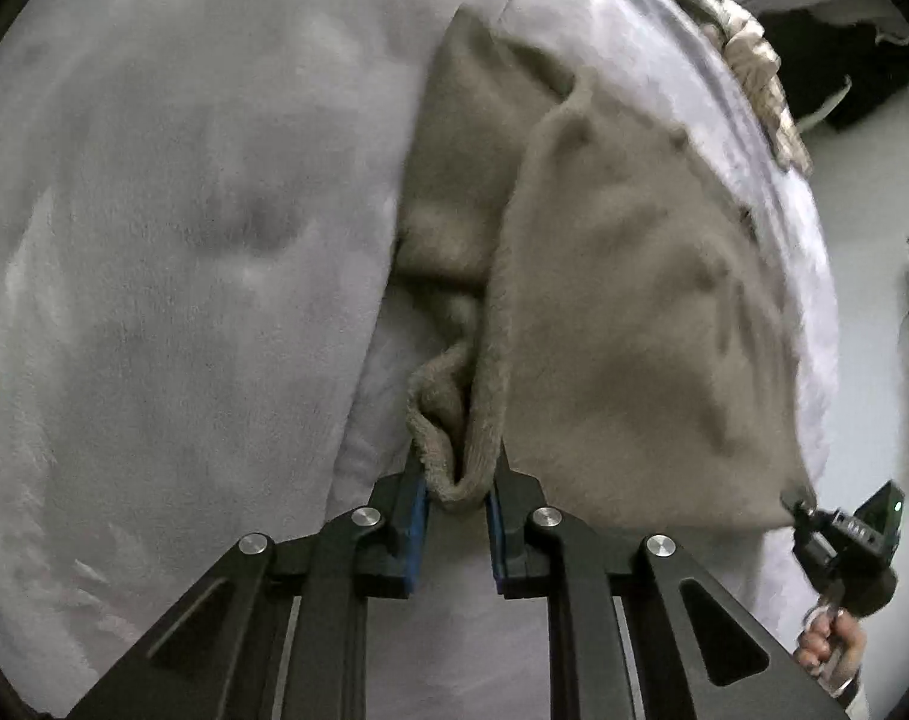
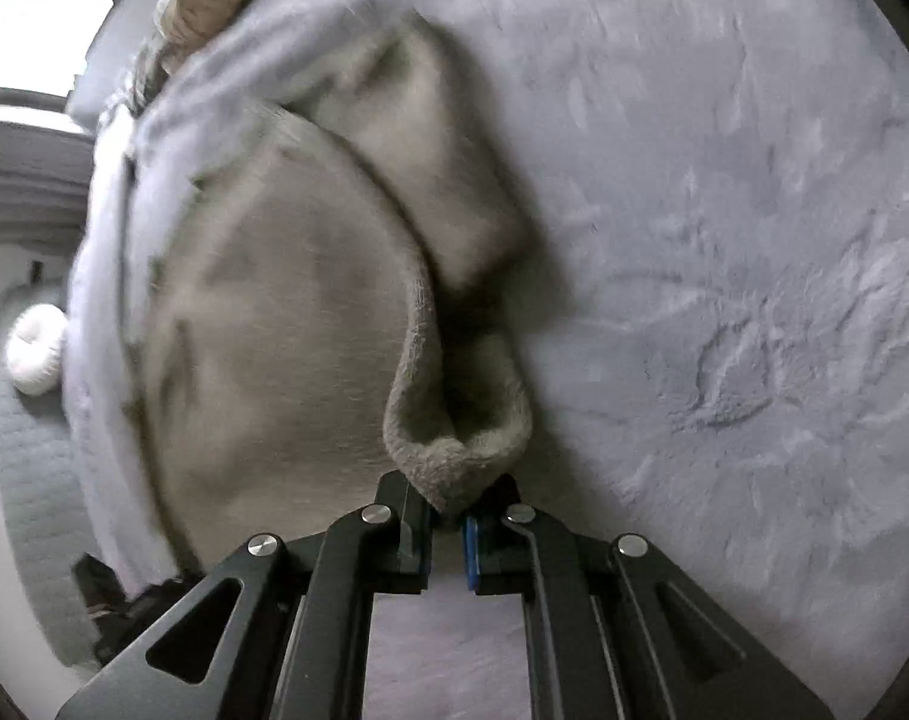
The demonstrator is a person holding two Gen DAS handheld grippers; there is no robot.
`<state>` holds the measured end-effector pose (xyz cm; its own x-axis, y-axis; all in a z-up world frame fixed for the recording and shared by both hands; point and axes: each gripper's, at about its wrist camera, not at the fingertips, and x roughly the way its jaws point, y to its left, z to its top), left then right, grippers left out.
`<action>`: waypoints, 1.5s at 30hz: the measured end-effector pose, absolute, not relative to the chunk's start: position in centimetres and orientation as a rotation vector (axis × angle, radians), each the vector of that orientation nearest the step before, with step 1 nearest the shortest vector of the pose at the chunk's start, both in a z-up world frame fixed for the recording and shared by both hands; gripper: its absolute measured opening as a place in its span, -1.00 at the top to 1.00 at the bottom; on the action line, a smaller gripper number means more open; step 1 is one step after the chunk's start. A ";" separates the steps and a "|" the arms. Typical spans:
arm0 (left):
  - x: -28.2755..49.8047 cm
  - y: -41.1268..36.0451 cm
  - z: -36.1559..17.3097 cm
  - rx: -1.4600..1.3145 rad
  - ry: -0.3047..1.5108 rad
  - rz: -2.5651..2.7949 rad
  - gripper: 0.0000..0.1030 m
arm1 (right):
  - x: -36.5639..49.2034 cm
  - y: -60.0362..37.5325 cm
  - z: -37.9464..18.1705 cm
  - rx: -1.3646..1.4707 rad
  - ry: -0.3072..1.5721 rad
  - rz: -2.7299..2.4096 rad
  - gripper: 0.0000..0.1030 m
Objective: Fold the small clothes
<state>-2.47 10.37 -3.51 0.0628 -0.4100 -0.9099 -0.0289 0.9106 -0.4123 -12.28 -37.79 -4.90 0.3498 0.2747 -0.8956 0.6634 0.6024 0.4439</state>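
Note:
A beige fleece garment (image 1: 634, 300) lies partly folded on a pale grey plush blanket (image 1: 154, 240). In the left wrist view my left gripper (image 1: 457, 480) is shut on a bunched fold of the garment's edge, which sits between the blue pads. At the lower right, the right gripper (image 1: 795, 503) pinches another corner, with a hand (image 1: 826, 648) behind it. In the right wrist view my right gripper (image 2: 451, 504) is shut on a rolled corner of the same garment (image 2: 286, 312), lifted a little off the blanket (image 2: 724, 240).
Crumpled patterned fabric (image 1: 748, 60) lies along the blanket's far edge, also seen as patterned fabric (image 2: 214, 6). The bed edge drops to the floor, where a white round cushion (image 2: 34, 354) and a grey quilted mat (image 2: 28, 480) lie. A dark object (image 1: 844, 72) sits beyond the bed.

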 end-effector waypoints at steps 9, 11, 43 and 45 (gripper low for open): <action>-4.1 11.5 -4.0 -0.257 1.499 -0.291 0.65 | -13.9 -35.3 -3.0 1.022 1.220 -0.212 0.66; -4.1 11.2 -2.9 -0.180 1.475 -0.285 0.64 | -13.2 -33.3 -2.5 1.044 1.224 -0.113 0.54; 0.1 21.7 -1.2 -0.216 1.319 -0.012 -0.94 | -1.4 -9.1 -14.0 1.348 1.405 0.265 0.84; 0.3 22.1 -1.3 -0.235 1.310 -0.024 -0.94 | -1.4 -8.8 -13.8 1.306 1.428 0.260 0.77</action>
<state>0.31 22.07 -1.26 0.2609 -0.1497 -0.9537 -0.1148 0.9761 -0.1847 -1.35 -8.83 -13.76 0.2419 0.7949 -0.5564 0.5481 0.3612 0.7544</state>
